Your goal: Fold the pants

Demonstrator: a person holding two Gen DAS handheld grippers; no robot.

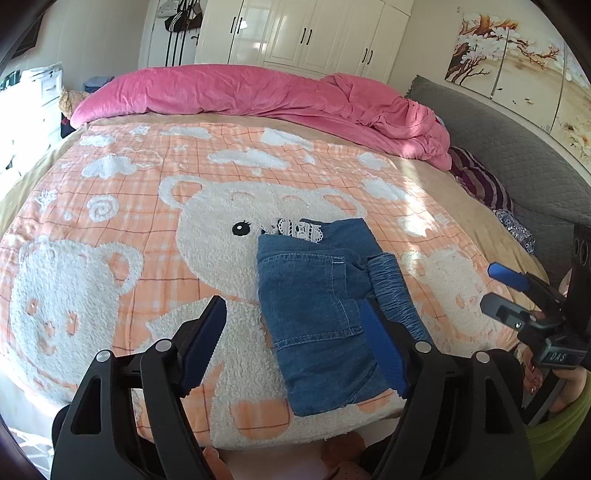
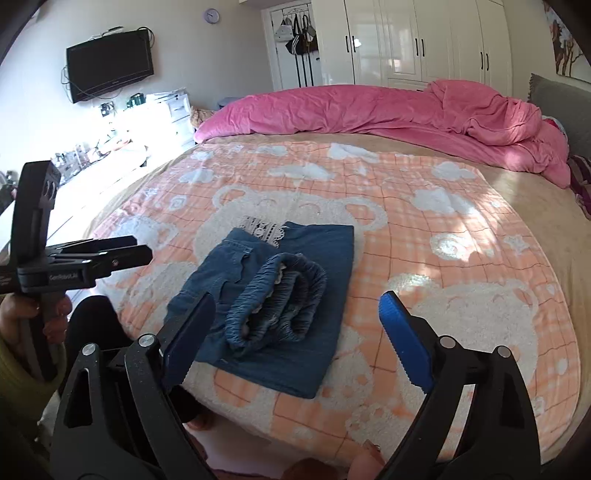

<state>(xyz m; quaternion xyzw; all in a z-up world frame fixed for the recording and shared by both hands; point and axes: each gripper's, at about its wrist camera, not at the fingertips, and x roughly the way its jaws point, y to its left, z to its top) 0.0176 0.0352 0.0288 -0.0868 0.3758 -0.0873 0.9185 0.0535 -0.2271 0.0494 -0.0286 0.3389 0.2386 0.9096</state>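
Sunlight falls across a bed [image 2: 461, 258] spread with an orange plaid blanket [image 1: 129, 206] patterned with white fleecy bears and clouds.

Both tongs hang over its near edge with nothing between their fingers. The left gripper [image 1: 295, 350] has its jaws spread wide; its right finger overlaps the near right side of the pants in the left wrist view, and whether it touches the cloth cannot be told. The right gripper [image 2: 299, 347] is likewise spread wide, its two blue pads framing the garment from the near side.

The pants [image 2: 273, 291], blue denim, lie folded into a compact rectangle near the front edge of the bed, on the large bear figure. Their gathered elastic waistband [image 2: 277, 299] sits bunched on top, and a strip of white lace trim [image 2: 262, 227] pokes out at the far end.

Farther back a rumpled pink duvet [image 1: 258, 92] runs along the far side of the bed. Beyond it stand white wardrobes [image 2: 424, 40], bags hung on a door [image 2: 295, 31], and a wall-mounted television [image 2: 109, 70]. A grey headboard [image 1: 498, 140] lies to the right, cut off by the frame. The bright area left of the bed is washed out and hard to read.
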